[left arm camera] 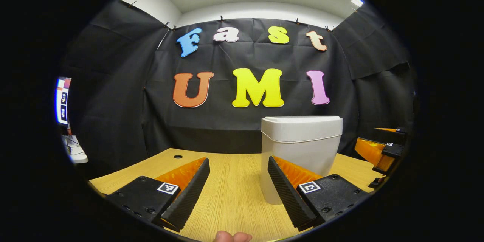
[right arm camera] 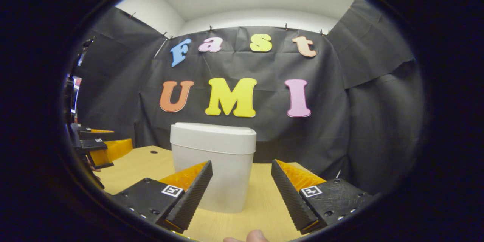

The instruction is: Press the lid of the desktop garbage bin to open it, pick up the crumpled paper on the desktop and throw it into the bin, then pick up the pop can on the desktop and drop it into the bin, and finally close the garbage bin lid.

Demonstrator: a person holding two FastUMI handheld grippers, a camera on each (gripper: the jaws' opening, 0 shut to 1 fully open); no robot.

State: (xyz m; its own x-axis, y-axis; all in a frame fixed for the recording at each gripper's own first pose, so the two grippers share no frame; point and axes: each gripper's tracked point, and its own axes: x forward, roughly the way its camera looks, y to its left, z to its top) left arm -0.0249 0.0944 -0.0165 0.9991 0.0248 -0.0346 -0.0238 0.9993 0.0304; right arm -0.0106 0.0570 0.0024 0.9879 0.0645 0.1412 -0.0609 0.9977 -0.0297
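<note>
Two claws hover level above the wooden surface (left arm camera: 234, 196), and we see both spread wide with nothing between the fingers. Our left claw (left arm camera: 238, 181) has the white garbage bin (left arm camera: 302, 147) ahead, lid down, partly behind one finger. Our right claw (right arm camera: 242, 183) faces the bin (right arm camera: 211, 166) too. Toward the back edge sits a small hole (left arm camera: 177, 156).

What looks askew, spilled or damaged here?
Nothing stands out. The bin stands upright on the desk with its lid shut and level. Left gripper and right gripper are open and empty.
</note>
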